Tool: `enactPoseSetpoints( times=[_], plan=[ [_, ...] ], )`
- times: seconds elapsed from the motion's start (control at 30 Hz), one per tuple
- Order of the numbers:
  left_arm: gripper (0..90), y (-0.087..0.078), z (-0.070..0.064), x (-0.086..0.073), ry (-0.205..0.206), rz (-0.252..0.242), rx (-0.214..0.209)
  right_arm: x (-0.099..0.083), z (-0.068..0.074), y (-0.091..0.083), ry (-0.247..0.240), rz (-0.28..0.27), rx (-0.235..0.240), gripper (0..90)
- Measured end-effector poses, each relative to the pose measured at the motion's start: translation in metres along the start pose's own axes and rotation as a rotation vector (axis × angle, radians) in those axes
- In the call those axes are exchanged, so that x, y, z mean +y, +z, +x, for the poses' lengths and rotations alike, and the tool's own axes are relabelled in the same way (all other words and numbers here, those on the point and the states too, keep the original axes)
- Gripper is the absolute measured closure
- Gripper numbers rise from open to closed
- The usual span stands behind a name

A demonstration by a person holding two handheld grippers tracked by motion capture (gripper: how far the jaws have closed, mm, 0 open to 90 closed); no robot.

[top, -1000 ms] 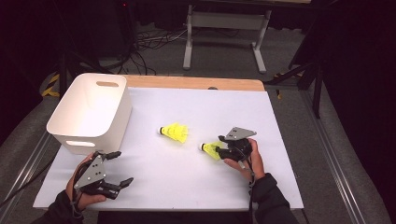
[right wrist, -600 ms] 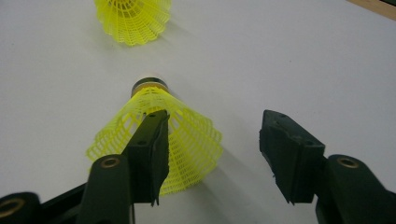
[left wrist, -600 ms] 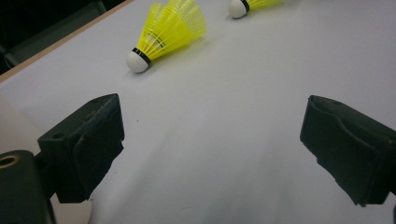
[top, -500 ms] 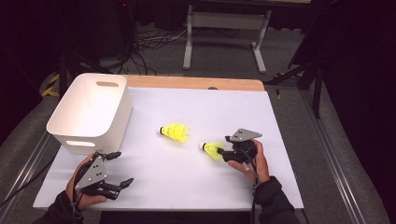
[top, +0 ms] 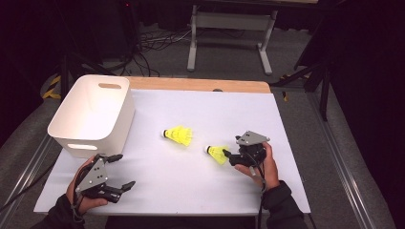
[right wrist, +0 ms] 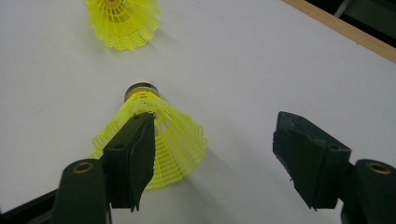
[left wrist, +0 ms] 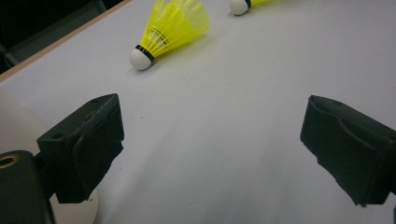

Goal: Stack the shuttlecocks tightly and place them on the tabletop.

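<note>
Right tongs [top: 228, 155] are spread wide with nothing clamped. In the right gripper view the nearer yellow shuttlecock [right wrist: 152, 135] lies on its side between the jaws, its mesh skirt pointing back at the tongs and its cork tip pointing away. One jaw sits right against or over the skirt, hard to say if it actually touches, and the other jaw is well off to the side. From the high view that same shuttlecock [top: 217, 153] is just in front of the jaw tips on the white tabletop [top: 200, 124].

Left tongs [top: 119, 171] are wide open too, holding nothing, jaws over bare tabletop. The second shuttlecock [top: 178, 135] is well ahead of them; in the left gripper view it [left wrist: 170, 29] lies on its side with the white cork tip turned toward that camera.

White plastic bin [top: 93, 114] with handle cutouts sits just beyond the left tongs, close to the left hand [top: 81, 191]. Right hand [top: 265, 164] wraps the gripper from behind.
</note>
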State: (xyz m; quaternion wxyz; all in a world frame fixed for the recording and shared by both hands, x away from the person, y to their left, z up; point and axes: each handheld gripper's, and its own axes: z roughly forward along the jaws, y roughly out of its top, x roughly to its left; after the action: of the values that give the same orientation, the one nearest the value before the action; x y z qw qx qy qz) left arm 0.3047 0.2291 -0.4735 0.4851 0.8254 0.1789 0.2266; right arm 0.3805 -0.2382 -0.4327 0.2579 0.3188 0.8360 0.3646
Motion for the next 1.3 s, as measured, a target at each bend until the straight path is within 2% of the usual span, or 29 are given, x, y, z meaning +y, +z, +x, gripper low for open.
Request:
enactPoseSetpoints(
  times=[0.17, 0.3, 0.43, 0.47, 0.57, 0.77, 0.9, 1.0, 1.1, 1.3],
  plan=[
    [6.8, 0.003, 0.001, 0.002, 0.009, 0.001, -0.003, -0.002, -0.001, -0.011, 0.027, -0.038, 0.006, 30.0],
    [6.8, 0.005, 0.001, 0.002, 0.015, 0.007, -0.008, -0.005, 0.001, -0.021, 0.028, -0.054, 0.008, 30.2],
    [6.8, 0.005, 0.0, 0.002, 0.015, 0.007, -0.009, -0.008, 0.003, -0.028, 0.046, -0.068, 0.03, 31.6],
    [6.8, 0.004, 0.0, 0.002, 0.015, 0.007, -0.007, -0.01, 0.007, -0.031, 0.057, -0.071, 0.065, 32.6],
    [6.7, 0.003, 0.0, 0.002, 0.011, 0.003, -0.004, -0.012, 0.012, -0.032, 0.048, -0.069, 0.077, 33.7],
    [6.8, 0.005, -0.001, 0.002, 0.016, 0.007, -0.007, -0.015, 0.026, -0.028, 0.012, -0.042, 0.122, 37.1],
    [6.8, 0.005, -0.001, 0.002, 0.015, 0.01, -0.008, -0.015, 0.032, -0.021, 0.022, -0.031, 0.166, 39.4],
    [6.8, 0.005, -0.001, 0.002, 0.012, 0.007, -0.01, -0.014, 0.039, -0.015, -0.003, -0.008, 0.174, 41.2],
    [6.9, 0.005, -0.001, 0.002, 0.013, 0.007, -0.012, -0.015, 0.041, -0.011, -0.001, 0.002, 0.185, 44.2],
    [6.8, 0.007, -0.001, 0.002, 0.013, 0.012, -0.014, -0.02, 0.044, 0.001, -0.012, 0.027, 0.19, 57.2]
  ],
)
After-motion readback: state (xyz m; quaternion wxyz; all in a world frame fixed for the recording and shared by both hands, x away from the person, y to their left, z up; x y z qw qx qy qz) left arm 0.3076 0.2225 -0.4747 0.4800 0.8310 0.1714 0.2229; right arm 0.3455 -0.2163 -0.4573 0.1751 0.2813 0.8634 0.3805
